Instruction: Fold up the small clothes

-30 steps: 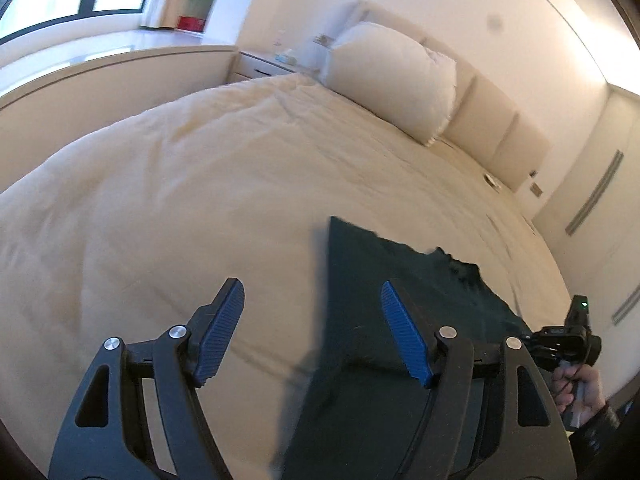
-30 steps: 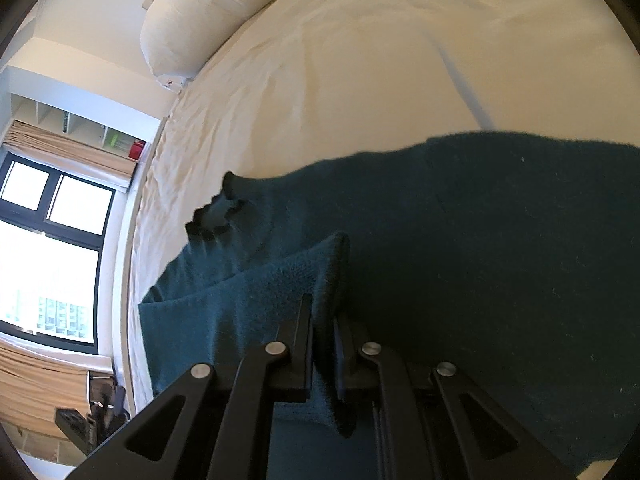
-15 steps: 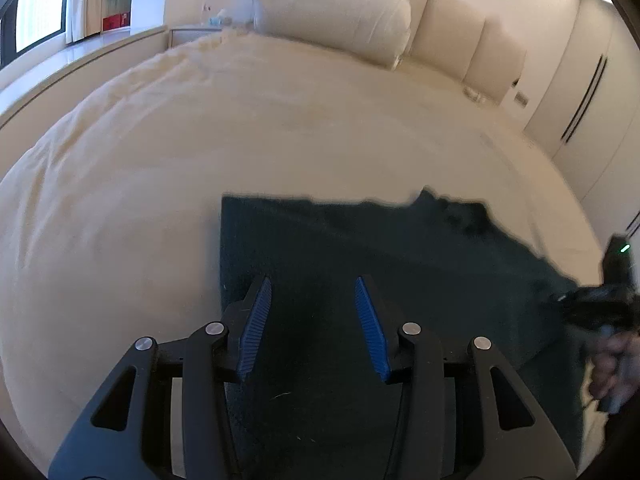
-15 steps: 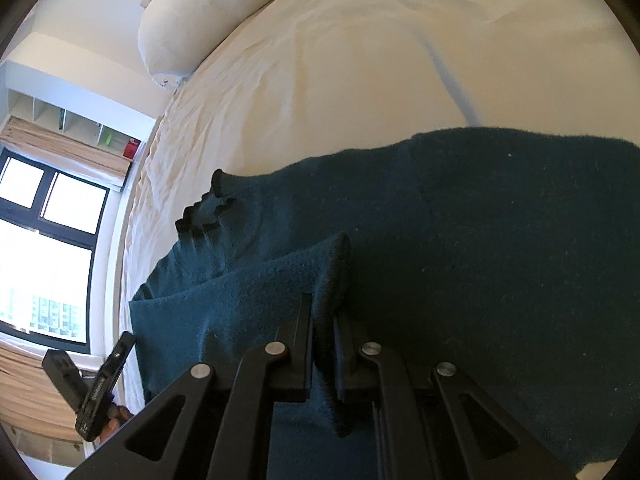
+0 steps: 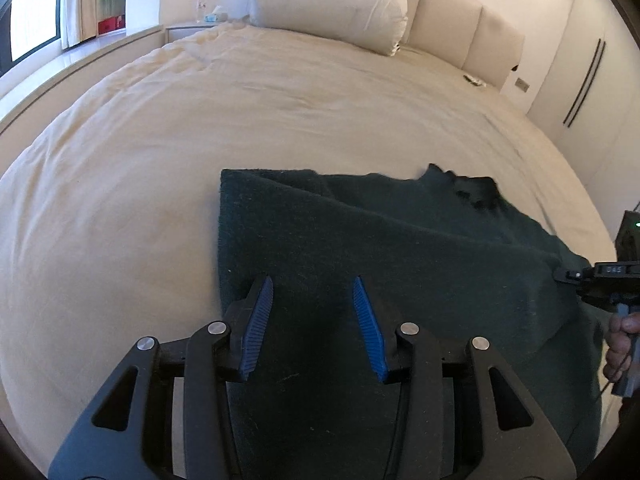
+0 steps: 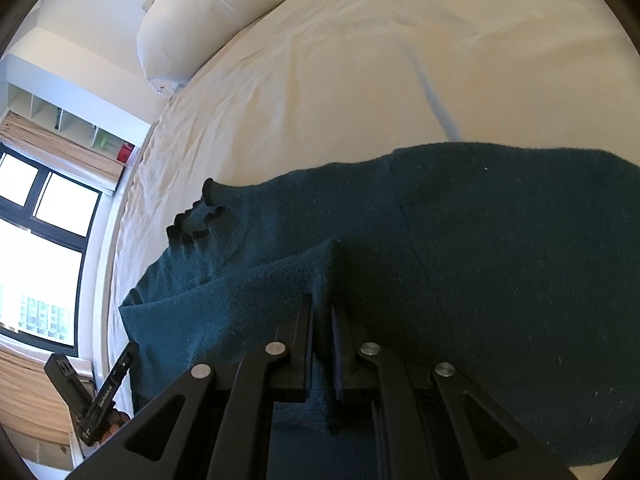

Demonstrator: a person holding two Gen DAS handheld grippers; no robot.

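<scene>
A dark teal knitted garment (image 5: 380,248) lies spread on the cream bed (image 5: 200,128). My left gripper (image 5: 314,284) is open, its blue pads over the garment's near left part, holding nothing. My right gripper (image 6: 322,304) is shut on a raised fold of the same garment (image 6: 500,248), lifting one edge off the bed. In the left wrist view the right gripper (image 5: 568,274) shows at the right edge, pinching the cloth there. The frilled edge (image 6: 196,220) of the garment points toward the window.
A large white pillow (image 5: 332,4) and padded headboard (image 5: 460,32) stand at the far end of the bed. A window (image 6: 36,240) and shelves (image 6: 72,128) lie to one side, wardrobe doors (image 5: 588,80) to the other.
My left gripper has swung right and come over the garment, and its jaws have narrowed. My right gripper still holds the fold, with the garment shifted only slightly.
</scene>
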